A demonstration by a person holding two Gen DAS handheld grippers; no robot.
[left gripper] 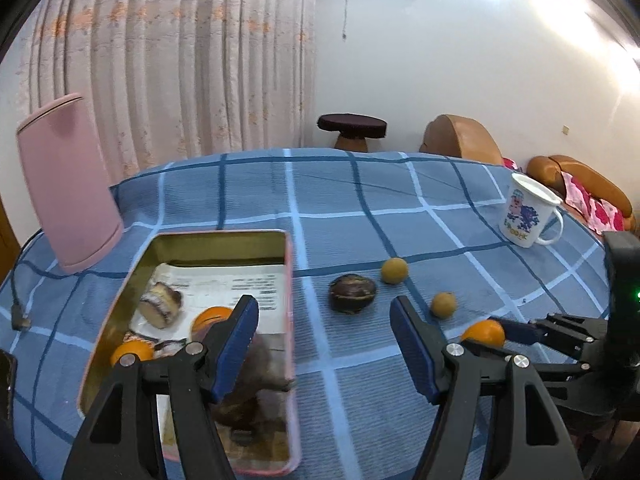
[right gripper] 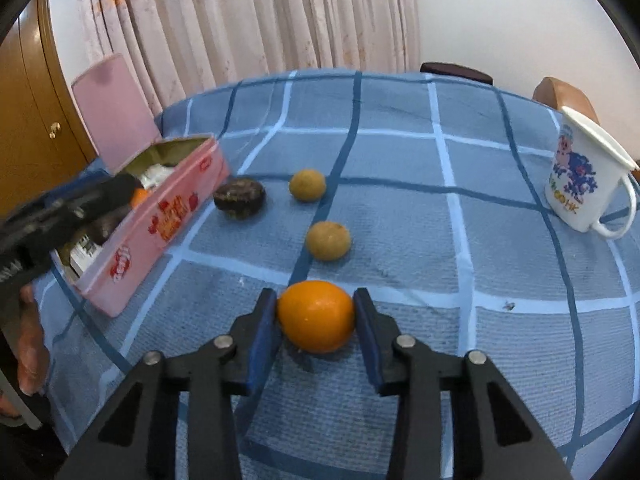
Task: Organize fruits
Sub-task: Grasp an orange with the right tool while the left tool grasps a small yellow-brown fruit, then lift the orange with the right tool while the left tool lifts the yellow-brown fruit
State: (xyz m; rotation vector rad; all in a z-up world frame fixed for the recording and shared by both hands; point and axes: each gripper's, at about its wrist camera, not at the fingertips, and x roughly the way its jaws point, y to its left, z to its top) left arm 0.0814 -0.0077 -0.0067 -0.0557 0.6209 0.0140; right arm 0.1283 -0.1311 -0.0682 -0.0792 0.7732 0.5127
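My right gripper (right gripper: 316,314) is shut on an orange (right gripper: 316,316) that rests on the blue checked cloth; the orange also shows in the left wrist view (left gripper: 484,332). My left gripper (left gripper: 324,320) is open and empty above the right edge of the pink tin (left gripper: 290,280). The tin holds two oranges (left gripper: 210,318), a dark fruit (left gripper: 256,384), blurred, and cake pieces (left gripper: 160,306). On the cloth lie a dark round fruit (right gripper: 240,198) and two yellow-brown fruits (right gripper: 307,185) (right gripper: 328,240).
A white printed mug (right gripper: 580,176) stands at the right of the table. The tin's pink lid (left gripper: 68,184) stands upright behind the tin. A black cable (left gripper: 18,312) lies at the left edge. A stool and sofa stand beyond the table.
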